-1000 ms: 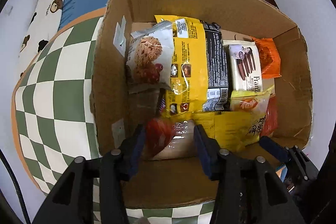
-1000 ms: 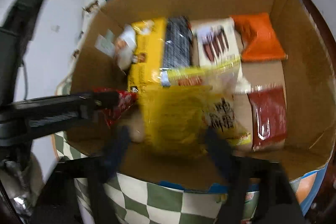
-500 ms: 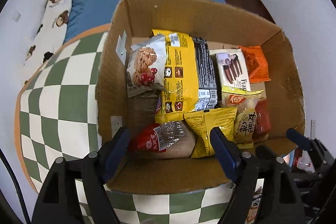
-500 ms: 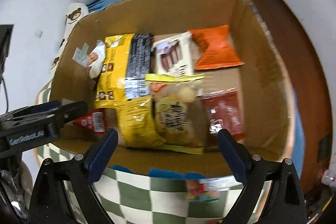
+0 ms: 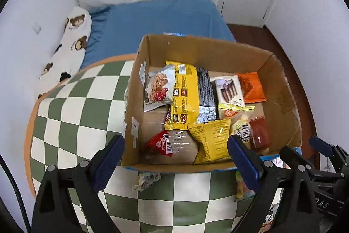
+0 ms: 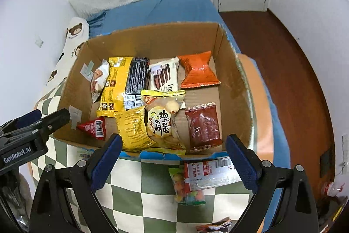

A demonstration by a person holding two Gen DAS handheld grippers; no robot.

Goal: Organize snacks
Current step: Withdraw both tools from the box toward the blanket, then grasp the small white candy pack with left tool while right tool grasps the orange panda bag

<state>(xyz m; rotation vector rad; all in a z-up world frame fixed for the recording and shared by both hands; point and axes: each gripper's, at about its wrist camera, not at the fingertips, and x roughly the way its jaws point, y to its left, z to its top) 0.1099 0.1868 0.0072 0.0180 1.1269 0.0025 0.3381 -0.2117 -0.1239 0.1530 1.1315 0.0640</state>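
Observation:
An open cardboard box (image 5: 196,45) (image 6: 152,36) on the checkered cloth holds several snack packs. A clear packet with a red end (image 5: 165,143) (image 6: 93,127) lies at its near left, beside a yellow bag (image 5: 209,141) (image 6: 133,128) and an egg-biscuit bag (image 6: 161,121). My left gripper (image 5: 175,141) hovers above the box's near wall, its jaws opening with nothing pressed between them. My right gripper (image 6: 173,139) stands open over the near rim, holding nothing. Loose on the cloth in front lie a clear packet with a red label (image 6: 209,171) and a candy bag (image 6: 187,189).
A small crumpled packet (image 5: 146,180) lies on the checkered cloth (image 5: 76,113) just before the box. Behind the table is a blue bed (image 5: 163,19) with a bear-print pillow (image 5: 72,40). Wooden floor (image 6: 283,58) and a bottle (image 6: 333,187) are to the right.
Both grippers have risen and drawn back from the box. The left jaws let go of the red-ended packet and spread wide; the right jaws widened too, with the yellow bag left in the box.

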